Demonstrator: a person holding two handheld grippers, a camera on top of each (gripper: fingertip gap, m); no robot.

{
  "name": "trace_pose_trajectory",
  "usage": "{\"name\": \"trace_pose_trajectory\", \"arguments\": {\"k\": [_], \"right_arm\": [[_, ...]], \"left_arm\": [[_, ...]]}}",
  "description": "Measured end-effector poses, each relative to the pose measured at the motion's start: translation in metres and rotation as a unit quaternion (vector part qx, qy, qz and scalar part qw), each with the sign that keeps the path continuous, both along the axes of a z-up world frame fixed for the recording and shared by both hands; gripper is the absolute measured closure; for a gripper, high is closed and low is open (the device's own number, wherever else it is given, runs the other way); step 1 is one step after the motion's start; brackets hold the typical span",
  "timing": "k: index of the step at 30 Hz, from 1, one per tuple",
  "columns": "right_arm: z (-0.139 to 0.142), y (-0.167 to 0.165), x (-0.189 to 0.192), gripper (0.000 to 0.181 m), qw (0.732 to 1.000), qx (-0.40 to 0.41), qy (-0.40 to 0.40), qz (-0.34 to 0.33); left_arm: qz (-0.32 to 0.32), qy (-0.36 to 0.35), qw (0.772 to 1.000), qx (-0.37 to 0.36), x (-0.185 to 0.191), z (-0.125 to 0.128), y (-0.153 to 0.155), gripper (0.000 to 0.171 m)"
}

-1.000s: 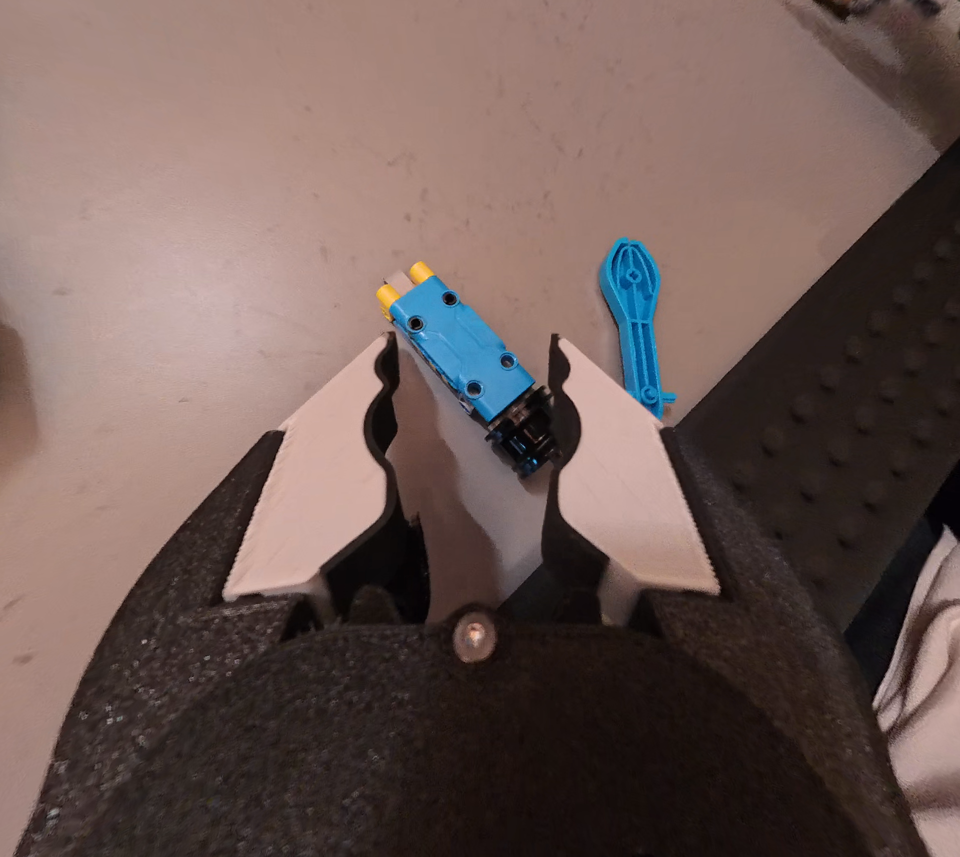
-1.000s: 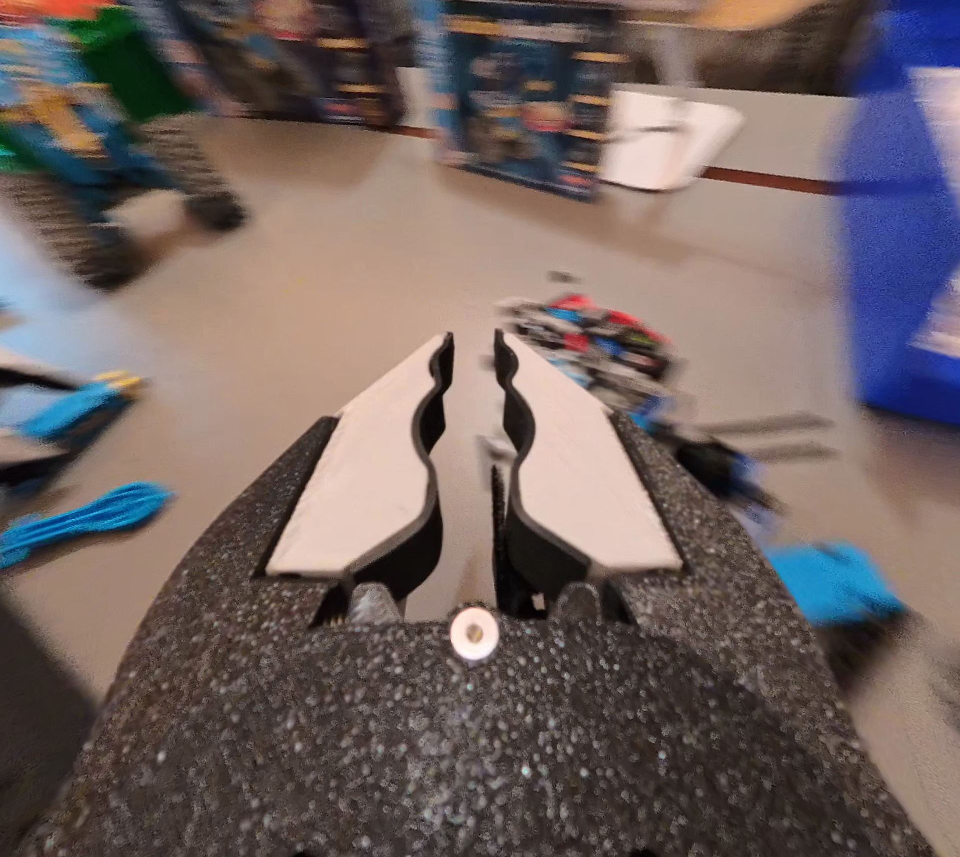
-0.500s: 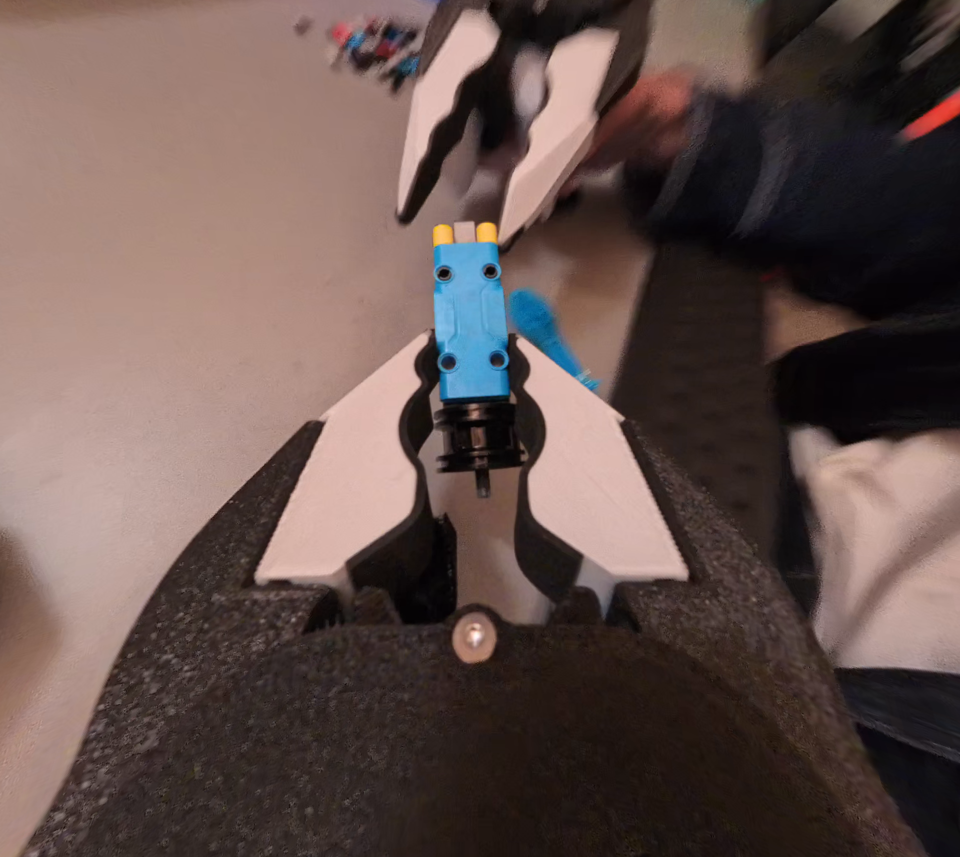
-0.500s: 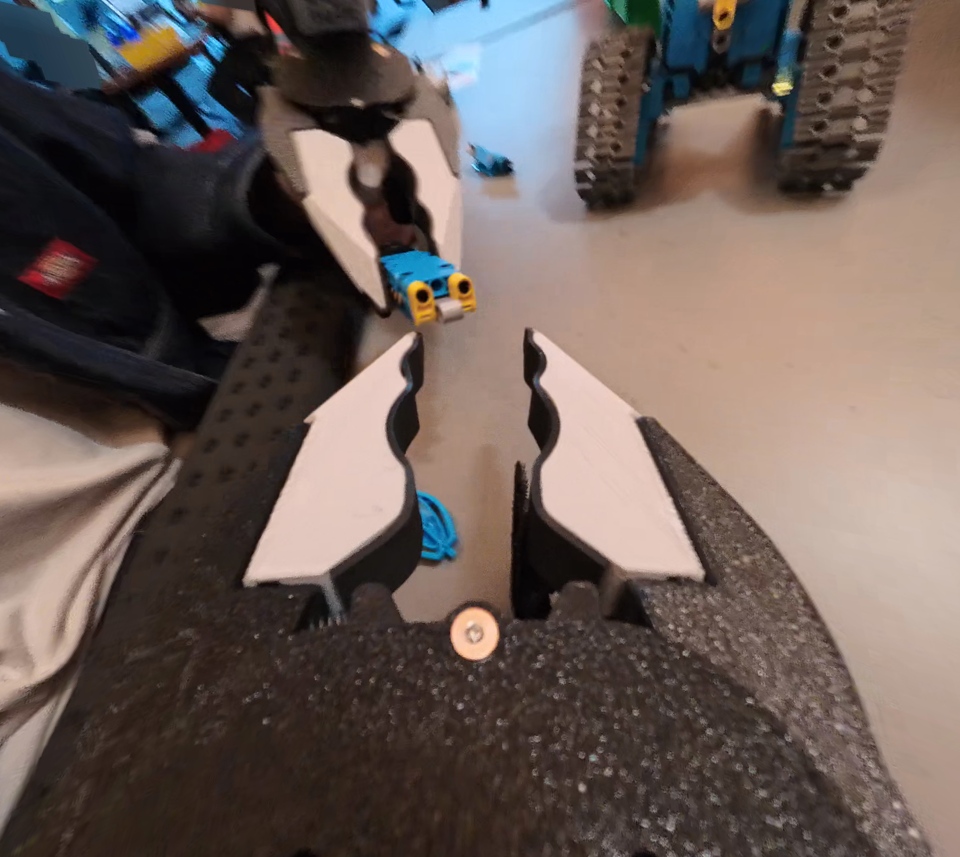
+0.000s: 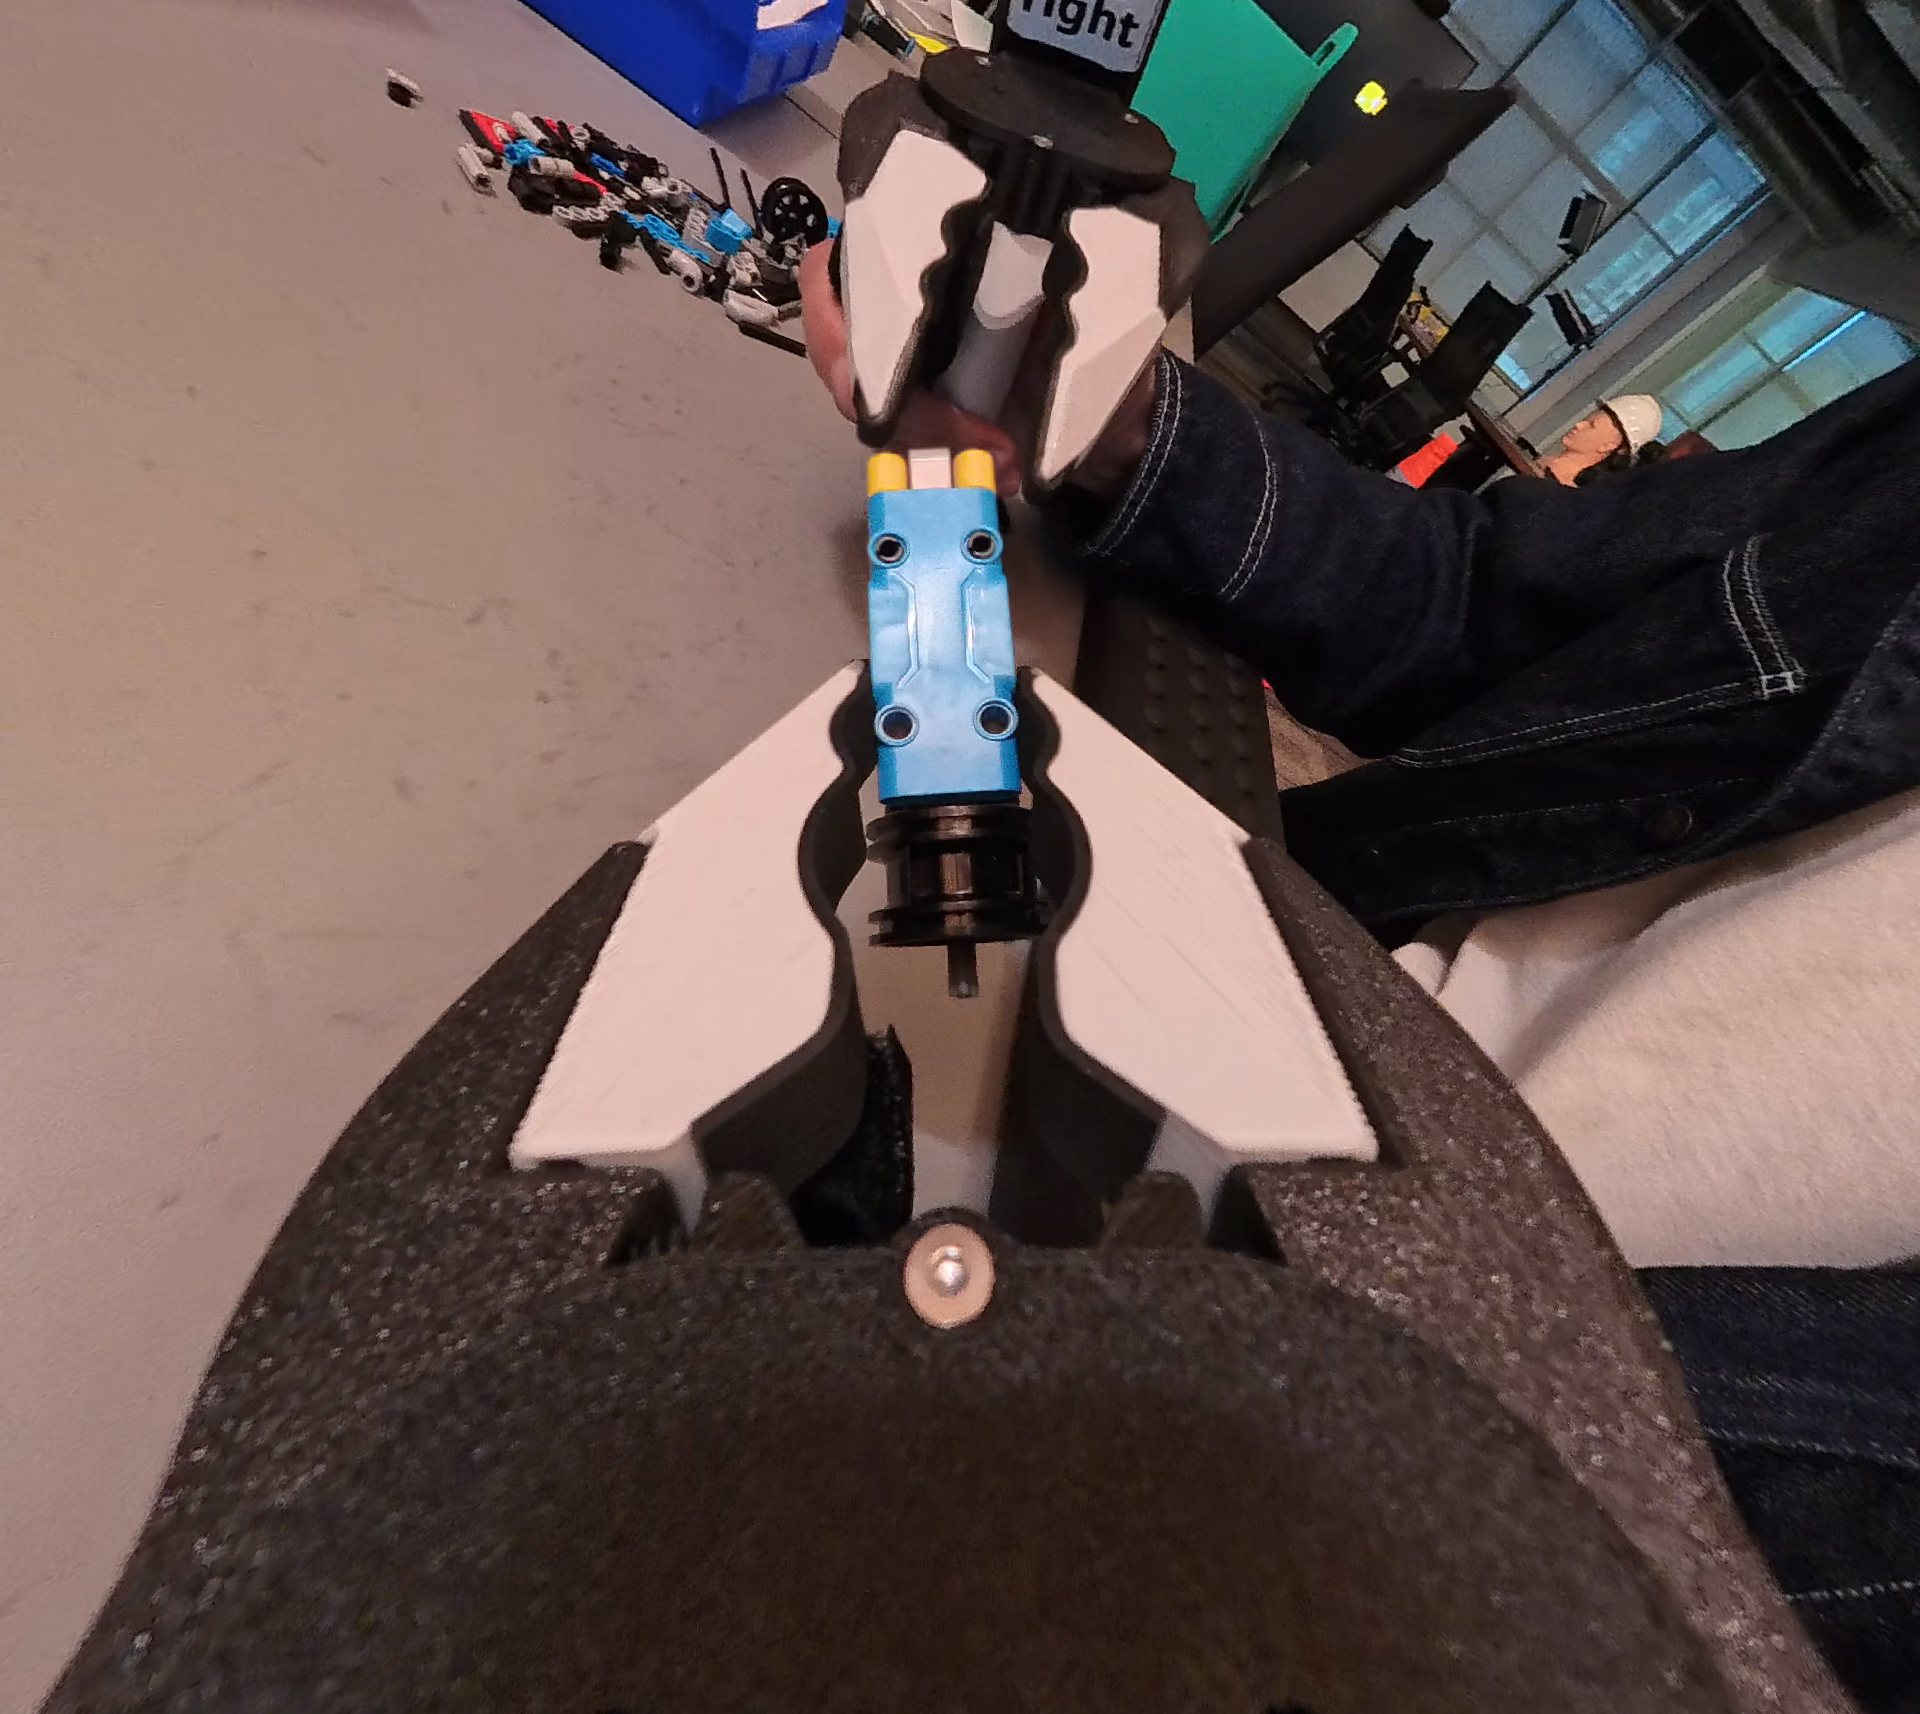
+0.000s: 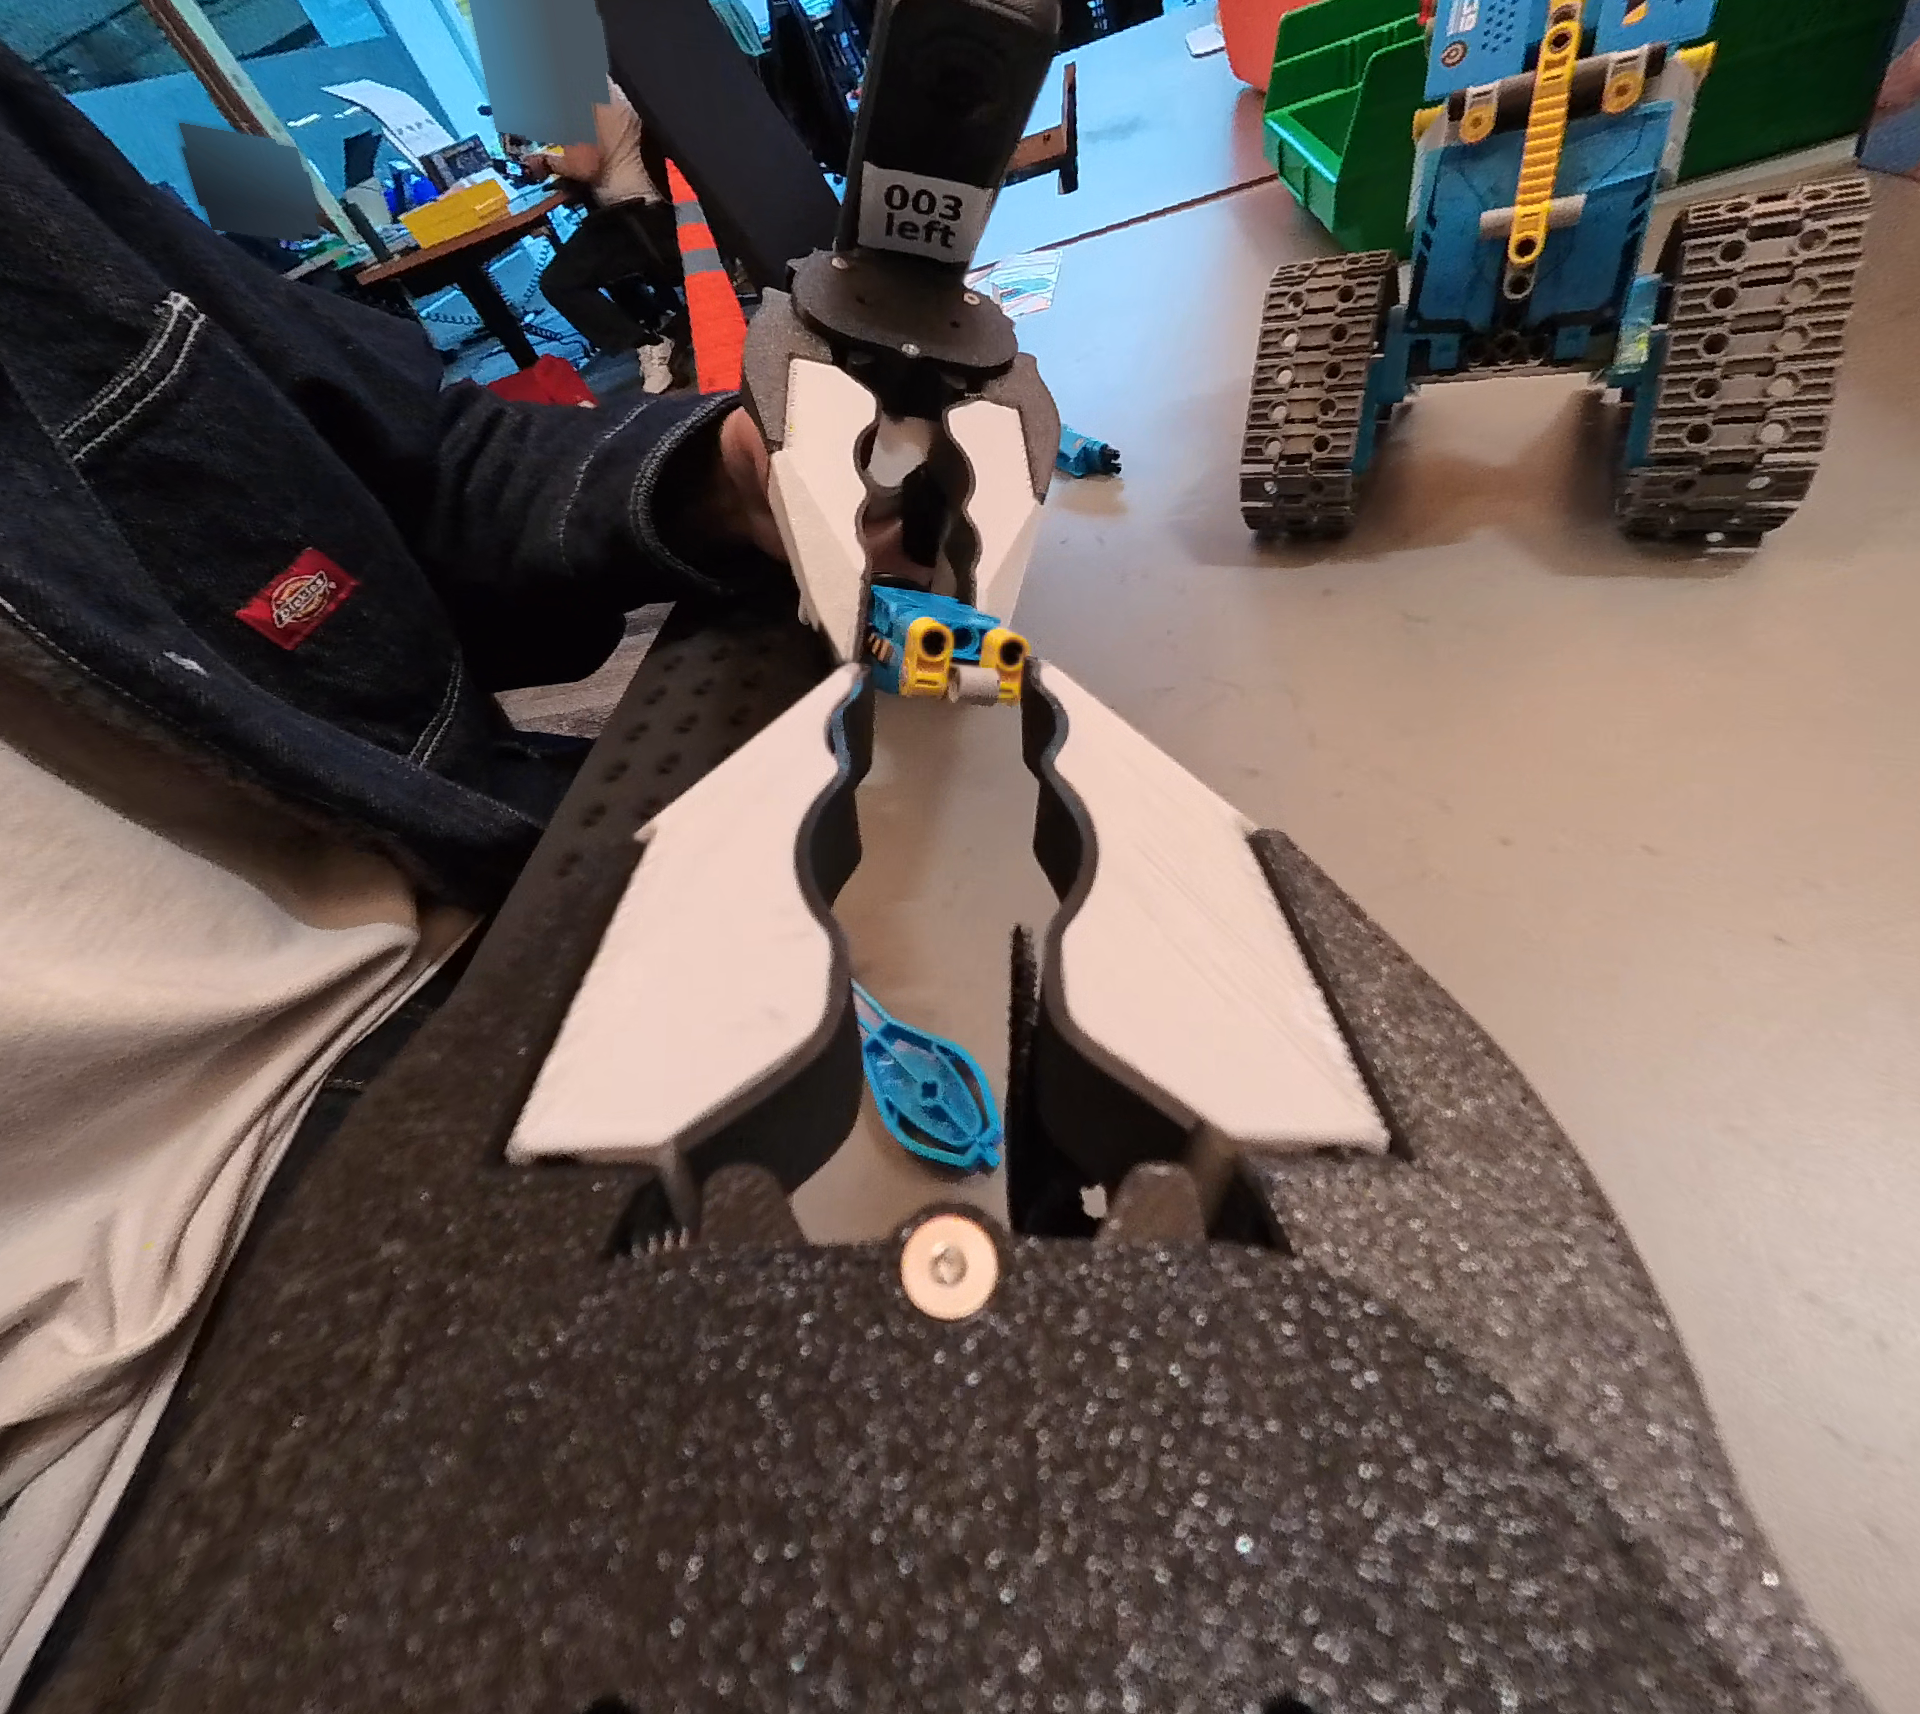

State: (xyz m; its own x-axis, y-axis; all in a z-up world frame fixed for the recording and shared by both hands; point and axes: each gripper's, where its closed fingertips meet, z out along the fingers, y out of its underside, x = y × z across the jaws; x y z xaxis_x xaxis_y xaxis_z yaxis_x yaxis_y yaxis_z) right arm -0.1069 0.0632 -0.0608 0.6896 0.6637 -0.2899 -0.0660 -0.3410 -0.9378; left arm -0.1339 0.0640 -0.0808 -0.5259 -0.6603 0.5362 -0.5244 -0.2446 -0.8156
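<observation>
Blue motor block (image 5: pixel 940 672), hard moulded plastic and probably light, sits clamped across its flat sides in your left claw (image 5: pixel 943 708), lifted off the grey surface (image 5: pixel 312 625). Its black hub (image 5: pixel 951 880) hangs free behind the fingertips. Your right claw (image 6: pixel 943 688) stands wide, its tips flanking the yellow-pinned end (image 6: pixel 961 651); take the flat sides there, since smooth plastic may slip.
</observation>
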Motion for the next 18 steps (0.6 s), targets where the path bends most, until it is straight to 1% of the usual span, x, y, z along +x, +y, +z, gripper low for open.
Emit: {"name": "trace_pose_trajectory", "arguments": {"k": [4,5,8,11,13,18], "right_arm": [[-0.002,0.0,-0.006,0.155,1.0,-0.006,0.001,0.01],[0.0,-0.001,-0.006,0.159,1.0,-0.001,0.001,0.01],[0.003,-0.003,-0.007,0.159,1.0,0.002,0.006,0.015],[0.005,-0.006,-0.006,0.156,1.0,0.005,0.008,0.018],[0.009,-0.009,-0.006,0.159,0.999,0.005,0.02,0.025],[0.017,-0.016,-0.014,0.165,0.997,0.007,0.051,0.057]], "left_arm": [[-0.011,-0.007,1.0,0.007,-0.002,0.001,-0.004,0.147],[-0.013,-0.012,1.0,0.008,-0.002,0.002,-0.005,0.147],[-0.013,-0.028,0.999,0.014,-0.003,0.006,-0.007,0.147],[-0.006,-0.064,0.997,0.032,-0.004,0.013,-0.008,0.147],[-0.017,-0.083,0.996,0.032,-0.008,0.018,-0.012,0.147],[-0.025,-0.098,0.994,0.039,-0.01,0.021,-0.017,0.147]]}}
